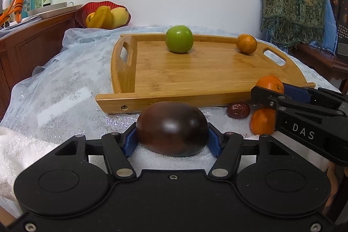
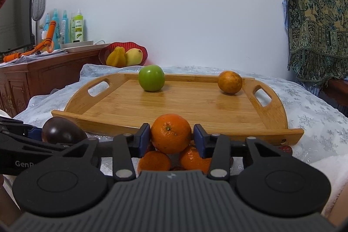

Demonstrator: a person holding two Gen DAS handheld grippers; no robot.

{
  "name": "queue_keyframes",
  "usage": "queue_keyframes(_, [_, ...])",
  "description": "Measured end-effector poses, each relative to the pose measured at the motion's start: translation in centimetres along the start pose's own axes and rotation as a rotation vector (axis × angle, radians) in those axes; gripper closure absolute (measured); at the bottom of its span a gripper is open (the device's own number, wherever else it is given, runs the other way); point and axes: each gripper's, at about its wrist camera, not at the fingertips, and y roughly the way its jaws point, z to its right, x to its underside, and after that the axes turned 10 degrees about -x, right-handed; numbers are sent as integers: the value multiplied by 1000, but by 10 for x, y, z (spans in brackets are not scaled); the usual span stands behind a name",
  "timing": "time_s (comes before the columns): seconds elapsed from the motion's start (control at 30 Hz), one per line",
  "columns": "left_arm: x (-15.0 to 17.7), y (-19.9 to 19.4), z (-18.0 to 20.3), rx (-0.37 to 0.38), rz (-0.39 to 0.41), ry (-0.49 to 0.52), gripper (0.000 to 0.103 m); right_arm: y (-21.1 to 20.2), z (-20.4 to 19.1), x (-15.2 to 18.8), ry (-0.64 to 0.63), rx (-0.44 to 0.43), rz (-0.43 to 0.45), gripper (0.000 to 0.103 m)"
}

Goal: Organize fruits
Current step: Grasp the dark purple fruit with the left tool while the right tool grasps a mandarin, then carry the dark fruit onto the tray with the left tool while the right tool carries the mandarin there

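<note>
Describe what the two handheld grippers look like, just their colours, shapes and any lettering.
The left gripper is black, with blue pads, linkage bars on silver rivets and two round discs on its body. The right gripper is alike, but a ribbed grey panel covers its middle. White letters mark their sides: DAS on the right, "GenR", cut off, on the left. No cables show.

Spray bottles (image 2: 65,25) on a wooden cabinet (image 2: 32,75) – patterned cloth (image 2: 315,14) hanging at right
</note>
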Motion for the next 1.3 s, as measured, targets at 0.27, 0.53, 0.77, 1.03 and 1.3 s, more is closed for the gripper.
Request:
queue_keyframes(0.27, [-9, -11, -1, 30, -12, -7, 43, -10, 9, -5, 45, -18, 24, 59])
queue_keyframes(0.53, [-46, -16, 14, 65, 66, -2, 43, -12, 28, -22, 99, -1, 72, 59])
queue_keyframes(0.77, [-92, 6, 30, 96, 88, -28, 43, -1, 57, -41, 162, 49, 69, 59])
queue_keyframes(1.03, [-128, 51, 40, 78, 66, -29, 43, 25, 98, -60, 238, 83, -1, 59])
queue_keyframes(1.3, [-147, 101, 44, 78, 4, -35, 43, 60, 125, -77, 239, 83, -54, 59])
